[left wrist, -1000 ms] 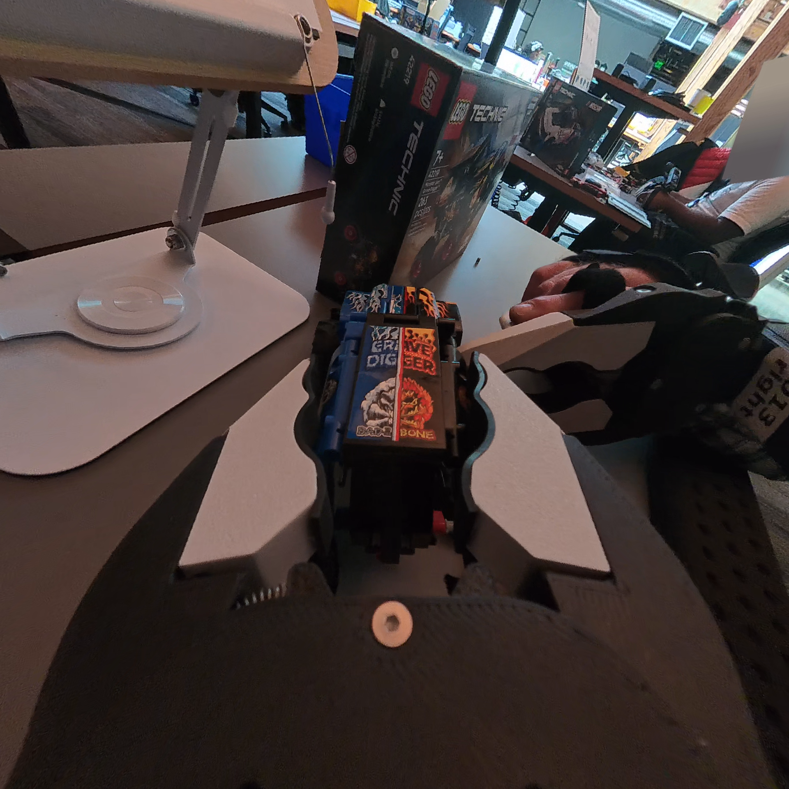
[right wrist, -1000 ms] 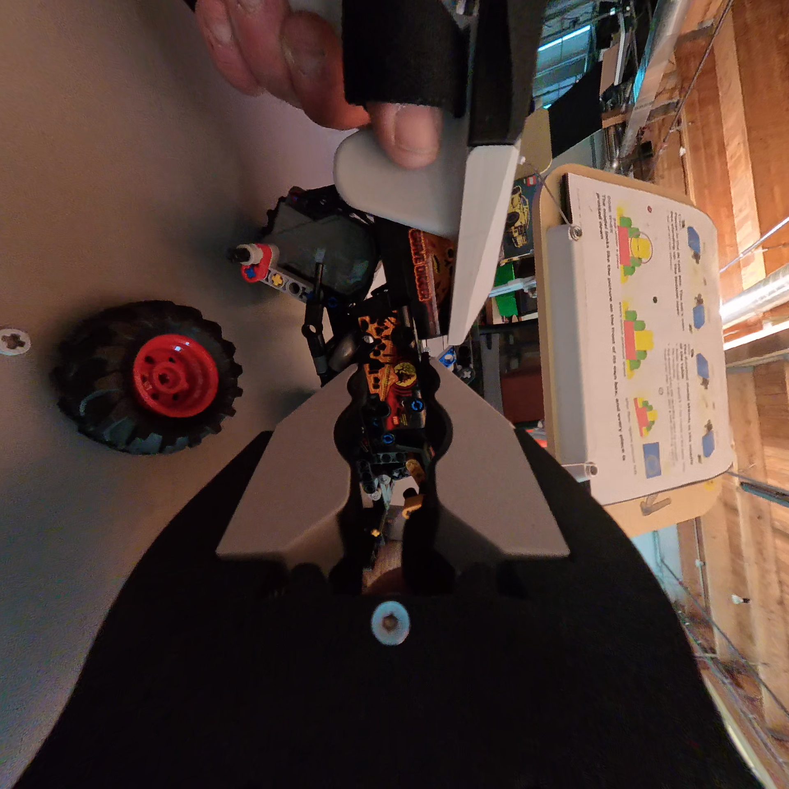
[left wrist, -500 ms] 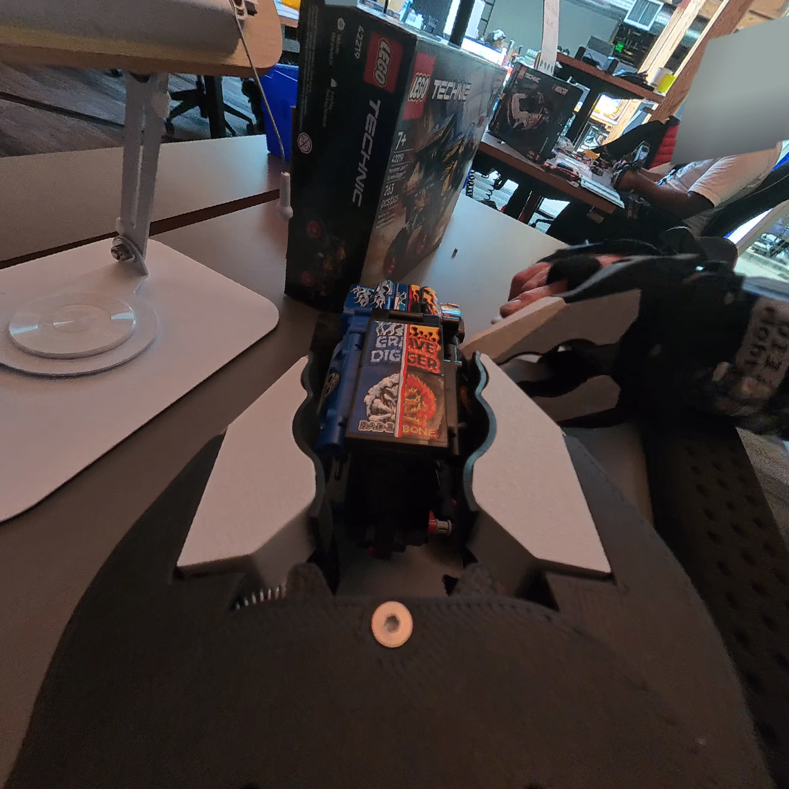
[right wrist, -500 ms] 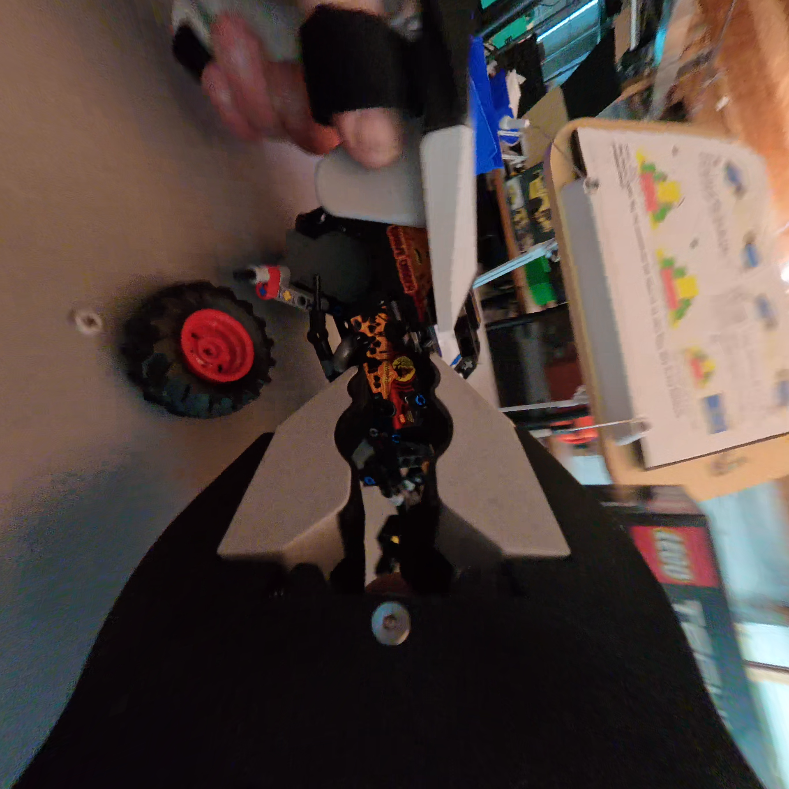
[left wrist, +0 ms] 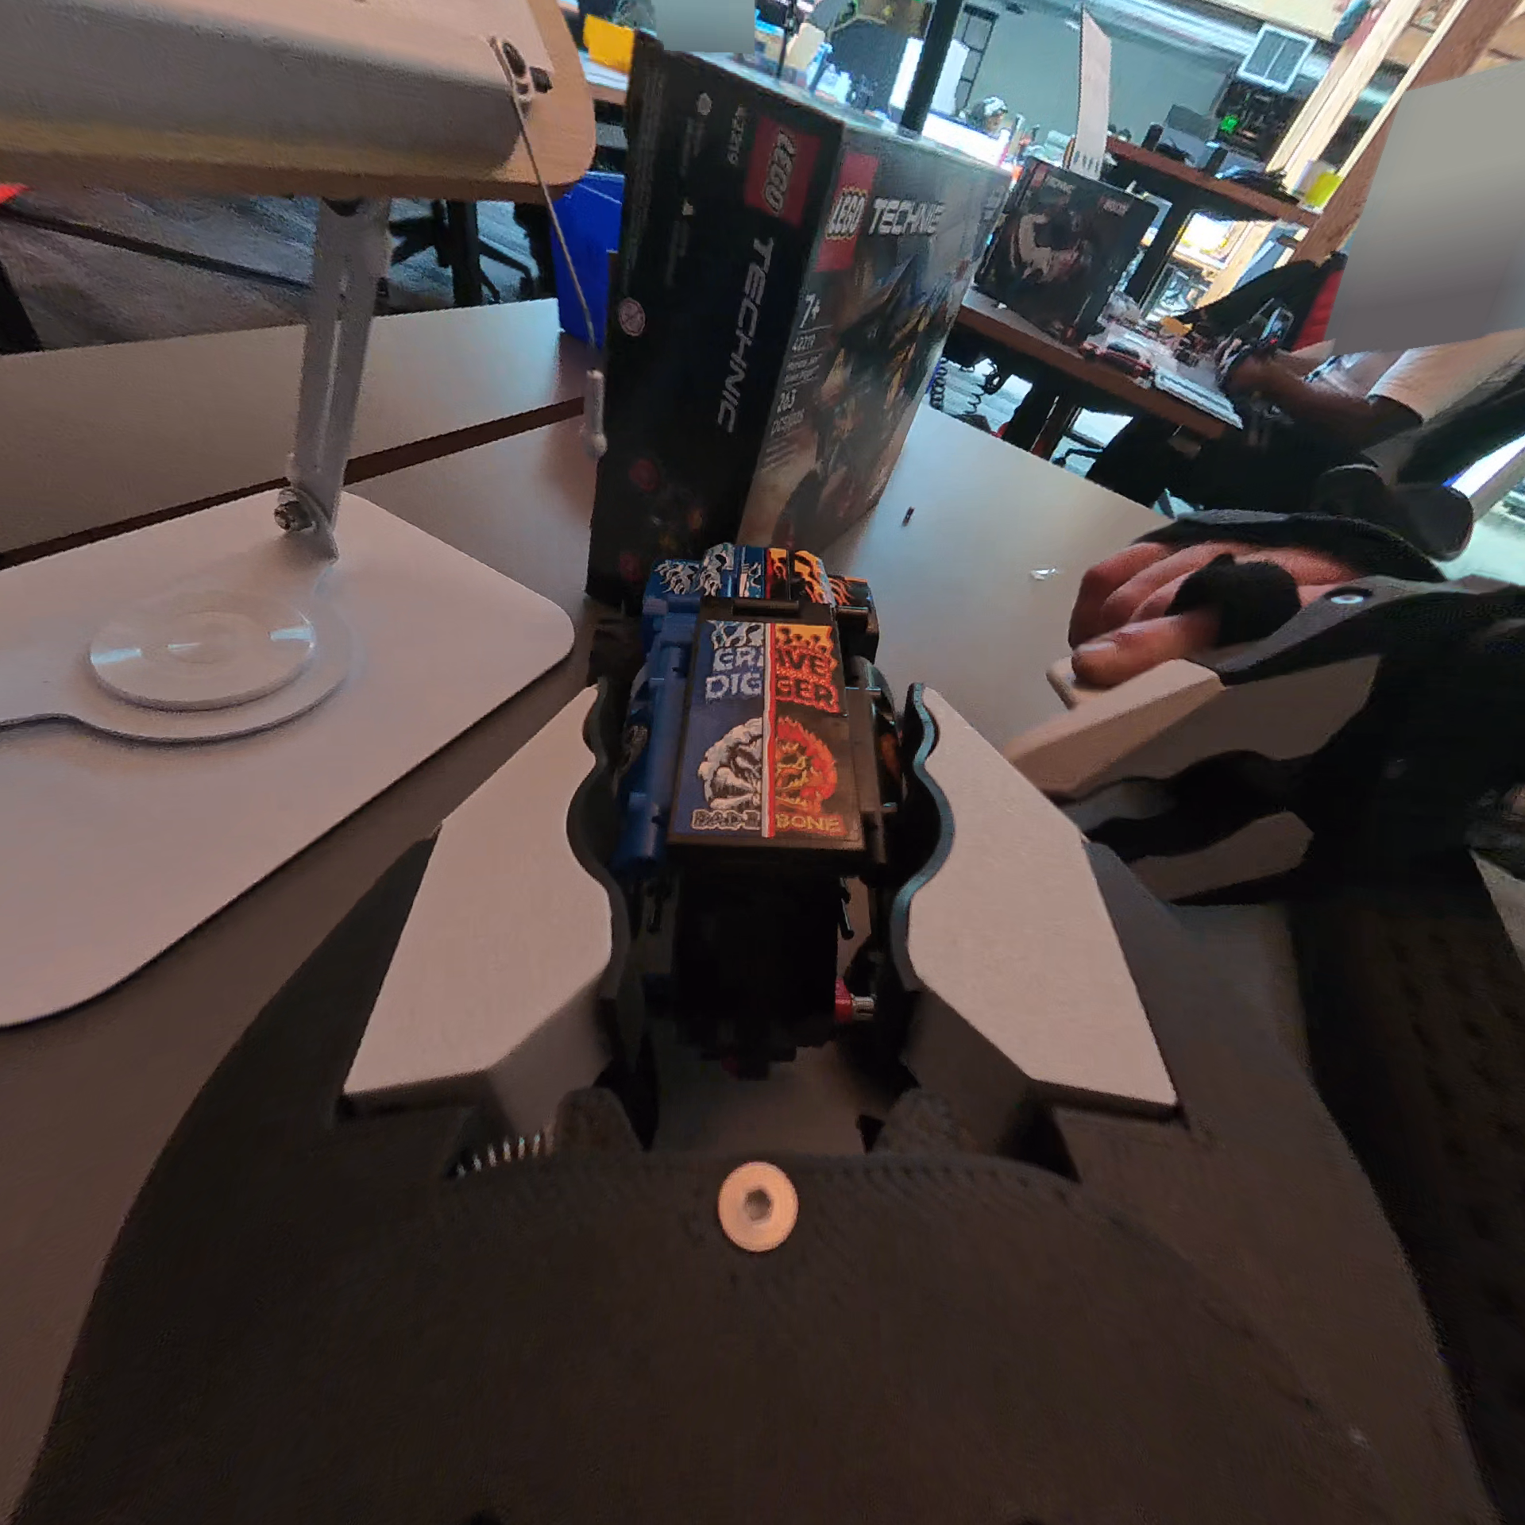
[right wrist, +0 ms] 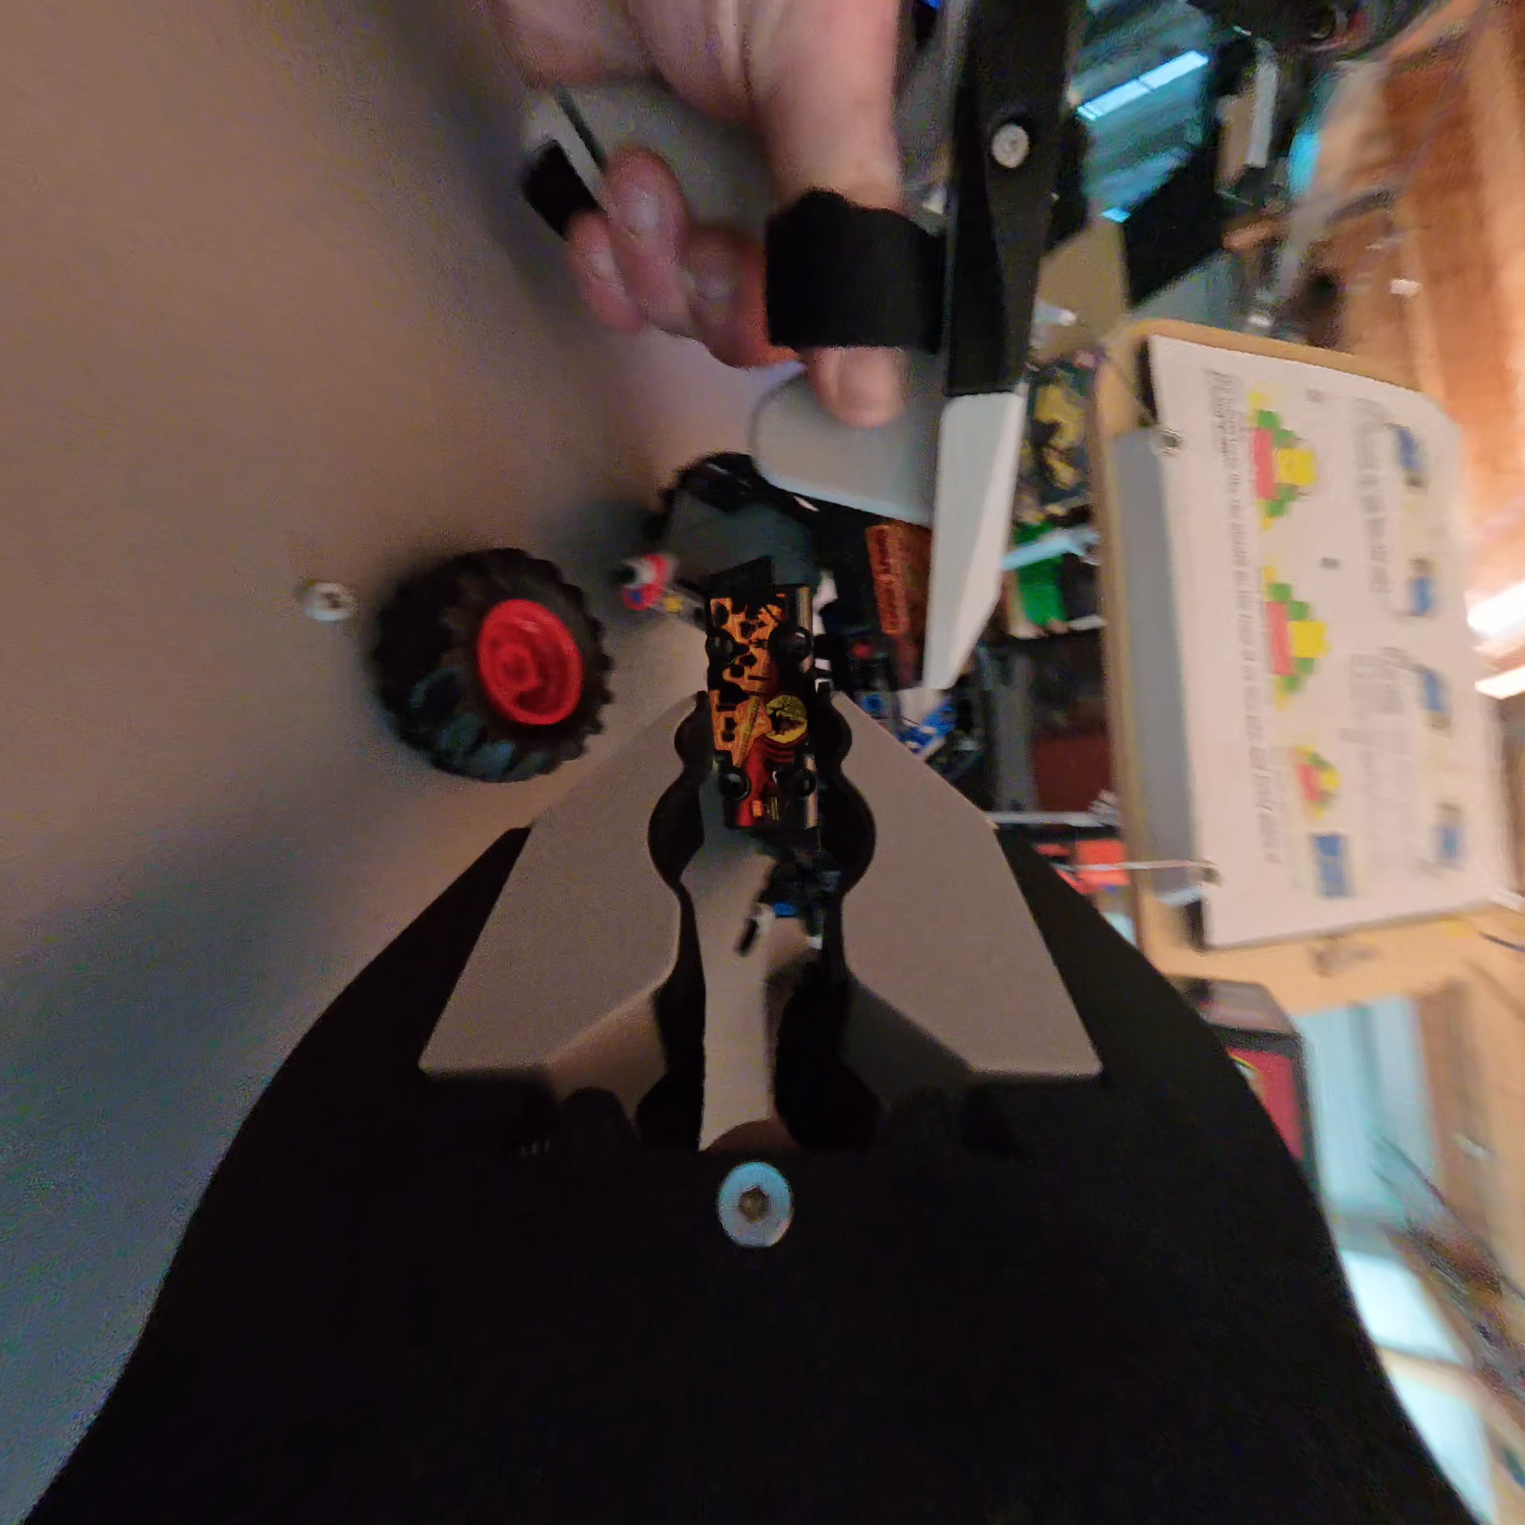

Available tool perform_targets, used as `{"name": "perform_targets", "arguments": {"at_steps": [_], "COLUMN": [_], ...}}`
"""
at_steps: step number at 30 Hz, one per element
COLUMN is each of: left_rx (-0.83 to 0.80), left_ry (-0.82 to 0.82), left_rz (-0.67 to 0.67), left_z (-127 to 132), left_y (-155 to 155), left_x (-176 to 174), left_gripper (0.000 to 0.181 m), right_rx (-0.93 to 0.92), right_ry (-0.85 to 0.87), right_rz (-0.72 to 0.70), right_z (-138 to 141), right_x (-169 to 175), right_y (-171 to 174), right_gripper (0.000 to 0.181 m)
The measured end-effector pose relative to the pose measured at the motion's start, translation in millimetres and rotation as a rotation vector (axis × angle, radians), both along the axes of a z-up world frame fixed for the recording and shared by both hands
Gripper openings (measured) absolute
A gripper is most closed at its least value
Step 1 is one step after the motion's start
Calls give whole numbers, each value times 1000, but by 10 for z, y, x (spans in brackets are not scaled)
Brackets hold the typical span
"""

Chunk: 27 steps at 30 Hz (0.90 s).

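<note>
Left gripper (left wrist: pixel 759 792) clenched on toy truck body (left wrist: pixel 763 734), unchanged; right gripper (right wrist: pixel 763 776) now grips only the flame-printed side panel (right wrist: pixel 763 726), pulled off the truck versus 1 s ago. Loose wheel (right wrist: pixel 495 664) on table (right wrist: pixel 165 330) nearby, boxed set (left wrist: pixel 767 330) behind

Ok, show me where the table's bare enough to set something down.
Bare table lies right of the black set box, up to the hand. Another bare stretch is beyond the loose wheel. It is crowded round the toy truck and the white stand base.
</note>
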State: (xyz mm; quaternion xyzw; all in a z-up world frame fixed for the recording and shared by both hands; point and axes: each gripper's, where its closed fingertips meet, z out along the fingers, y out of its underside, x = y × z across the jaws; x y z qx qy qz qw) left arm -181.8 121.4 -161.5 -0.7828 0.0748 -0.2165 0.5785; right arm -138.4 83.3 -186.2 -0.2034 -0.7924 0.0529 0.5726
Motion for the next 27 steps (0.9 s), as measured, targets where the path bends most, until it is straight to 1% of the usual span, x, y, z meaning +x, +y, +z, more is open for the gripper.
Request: {"name": "perform_targets", "arguments": {"at_steps": [1, 3, 6, 9, 11, 13, 14, 15, 16, 18, 20, 22, 23, 25, 26, 27], "left_rx": [4, 7, 11, 8, 1, -4, -6, -8, -8, -12, -15, -21, -24, -26, -30, -30], "left_ry": [-19, -56, -68, -52, -42, -35, -34, -28, -22, -17, -21, -14, -7, 14, 42, 79], "left_rz": [10, 13, 10, 4, 3, 1, 0, -2, -2, -7, -5, -8, -12, -17, -8, 3], "left_z": [15, 39, 45, 43, 41, 40, 41, 41, 43, 39, 47, 48, 49, 52, 44, 44], "left_y": [7, -9, -26, -24, -26, -42, -54, -68, -82, -109, -123, -131, -134, -137, -133, -127], "left_x": [-33, -90, -96, -78, -71, -71, -71, -71, -75, -80, -94, -85, -70, -37, -35, -35], "left_gripper": [67, 67, 67, 67, 66, 66, 66, 66, 66, 66, 65, 66, 65, 63, 63, 63], "right_rx": [-34, -60, -205, -350, -430, -472, -512, -538, -537, -506, -442, -334, -275, -172, -120, -82], "right_ry": [-35, -112, -181, -303, -323, -313, -300, -288, -256, -156, -67, -12, 2, -31, -20, 20], "right_rz": [27, 21, 62, 76, 88, 84, 96, 100, 91, 15, -44, -93, -107, -135, -153, -162], "right_z": [-41, -140, -119, -239, -273, -225, -172, -118, -48, 106, 203, 226, 208, 58, 21, 51], "right_x": [40, 125, 282, 424, 450, 444, 440, 437, 420, 344, 259, 151, 93, -12, -63, -106], "right_y": [-21, 33, 21, 15, 4, 35, 22, 22, 59, 250, 426, 550, 589, 651, 693, 724], "right_gripper": [22, 23, 23, 24, 40, 45, 51, 51, 47, 37, 39, 39, 35, 27, 23, 12]}}
